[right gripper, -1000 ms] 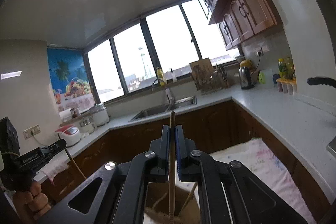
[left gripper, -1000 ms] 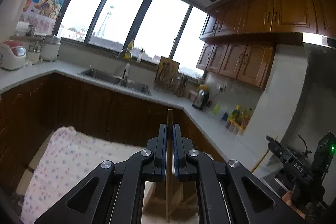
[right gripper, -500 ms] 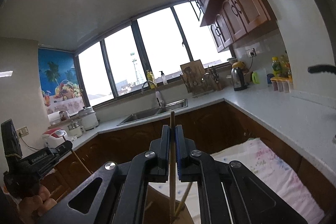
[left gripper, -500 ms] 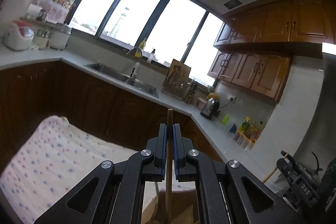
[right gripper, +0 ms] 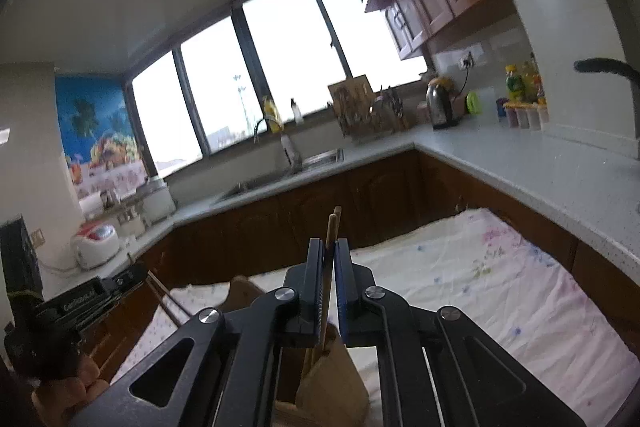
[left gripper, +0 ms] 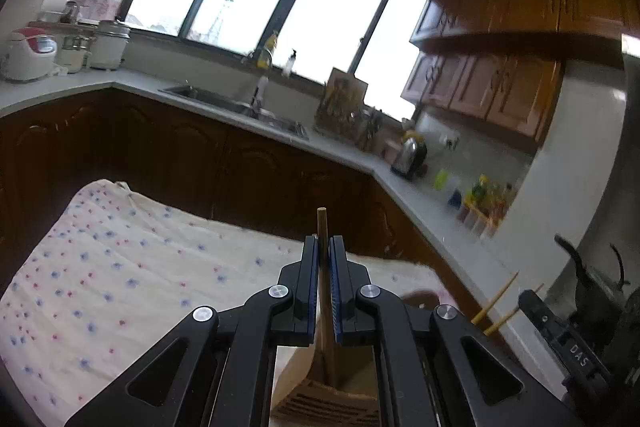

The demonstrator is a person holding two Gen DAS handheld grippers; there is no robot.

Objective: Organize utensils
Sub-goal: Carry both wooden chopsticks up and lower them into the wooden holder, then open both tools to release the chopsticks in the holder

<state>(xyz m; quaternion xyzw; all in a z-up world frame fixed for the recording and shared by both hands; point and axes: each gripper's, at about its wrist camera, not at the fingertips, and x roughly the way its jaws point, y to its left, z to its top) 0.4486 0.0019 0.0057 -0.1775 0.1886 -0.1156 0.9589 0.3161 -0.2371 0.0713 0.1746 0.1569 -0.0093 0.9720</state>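
between each gripper's pads, a chopstick (left gripper: 322,227) over a brown holder (right gripper: 332,375)

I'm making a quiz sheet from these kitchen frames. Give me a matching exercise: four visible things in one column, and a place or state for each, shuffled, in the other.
Things:
1. chopstick
2. electric kettle
3. floral cloth
4. rice cooker

Places or states:
A. spread flat over the table
B. clamped between the left gripper fingers
C. on the counter's corner, near the wall socket
D. on the counter, left of the sink

Pairs: 1-B, 2-C, 3-A, 4-D
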